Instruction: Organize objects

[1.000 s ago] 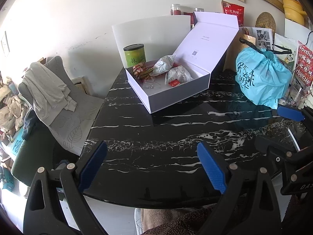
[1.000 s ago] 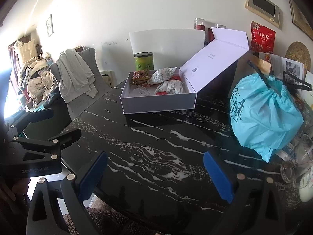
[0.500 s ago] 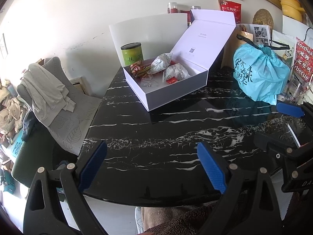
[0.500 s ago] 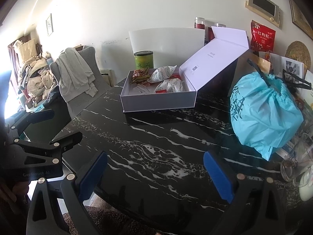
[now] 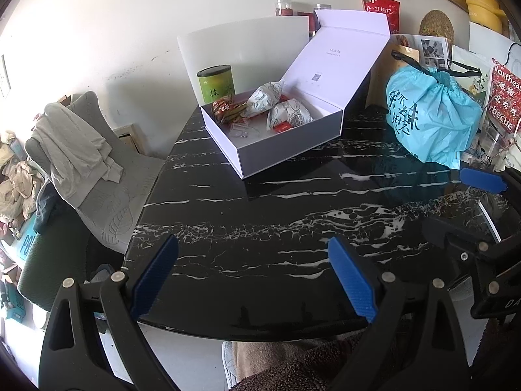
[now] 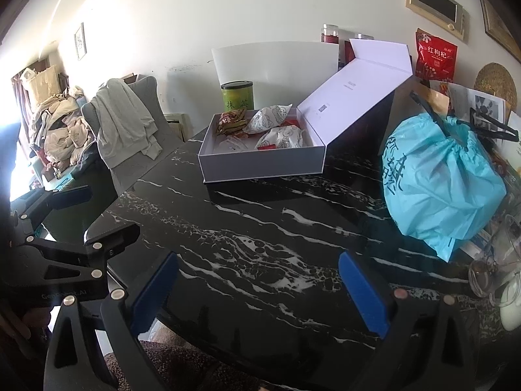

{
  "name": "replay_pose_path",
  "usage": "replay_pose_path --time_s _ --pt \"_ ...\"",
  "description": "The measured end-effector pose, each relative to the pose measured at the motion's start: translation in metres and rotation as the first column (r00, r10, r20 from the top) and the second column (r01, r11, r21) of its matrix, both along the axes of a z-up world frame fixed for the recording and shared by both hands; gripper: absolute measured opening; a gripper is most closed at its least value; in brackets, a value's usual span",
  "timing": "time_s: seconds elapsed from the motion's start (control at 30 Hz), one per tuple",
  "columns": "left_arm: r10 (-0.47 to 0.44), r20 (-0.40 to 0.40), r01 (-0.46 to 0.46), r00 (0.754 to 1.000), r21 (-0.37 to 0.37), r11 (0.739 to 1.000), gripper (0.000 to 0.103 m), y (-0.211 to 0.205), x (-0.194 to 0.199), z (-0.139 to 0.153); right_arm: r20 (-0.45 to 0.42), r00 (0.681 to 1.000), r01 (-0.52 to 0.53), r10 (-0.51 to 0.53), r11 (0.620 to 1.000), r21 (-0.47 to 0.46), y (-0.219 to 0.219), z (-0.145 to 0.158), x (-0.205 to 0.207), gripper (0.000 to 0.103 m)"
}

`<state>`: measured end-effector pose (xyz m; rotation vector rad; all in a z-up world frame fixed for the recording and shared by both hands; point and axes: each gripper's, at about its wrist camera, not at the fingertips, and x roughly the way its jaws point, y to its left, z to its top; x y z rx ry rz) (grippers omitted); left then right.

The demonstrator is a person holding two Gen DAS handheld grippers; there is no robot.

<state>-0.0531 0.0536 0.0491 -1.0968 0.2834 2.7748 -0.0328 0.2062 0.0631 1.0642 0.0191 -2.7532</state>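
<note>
Black plastic left gripper (image 5: 252, 275), right gripper (image 6: 259, 285): blue ribbed jaws, silver rivets

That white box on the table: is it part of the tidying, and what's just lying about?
Likely part of the job:
- white box, lid open
- patterned packets inside it
- green tea tin behind it
- both grippers, open and empty: left, right

Probably just lying about:
- blue plastic bag
- grey garment on the chair
- red pouch

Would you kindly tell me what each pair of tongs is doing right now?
Left tongs: open, holding nothing.
Right tongs: open, holding nothing.
</note>
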Motion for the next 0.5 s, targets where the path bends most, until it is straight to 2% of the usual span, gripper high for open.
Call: replay_pose_path --time_s 0.2,0.37,0.5 --pt "0.006 0.015 -0.006 1.000 0.003 1.000 0.093 0.002 -0.002 -0.009 0.016 1.000 0.008 -0.008 1.000 -0.004 0.004 -0.010 -0.002 0.099" --pt "0.015 0.038 -0.016 0.999 0.035 0.999 0.093 0.003 -0.009 -0.021 0.044 0.999 0.013 -0.013 1.000 -0.003 0.008 -0.024 -0.008 0.099" --pt "0.019 0.051 -0.021 0.998 0.028 0.999 0.093 0.012 -0.019 -0.033 0.066 0.997 0.048 -0.048 0.999 0.006 0.018 -0.036 -0.014 0.099"
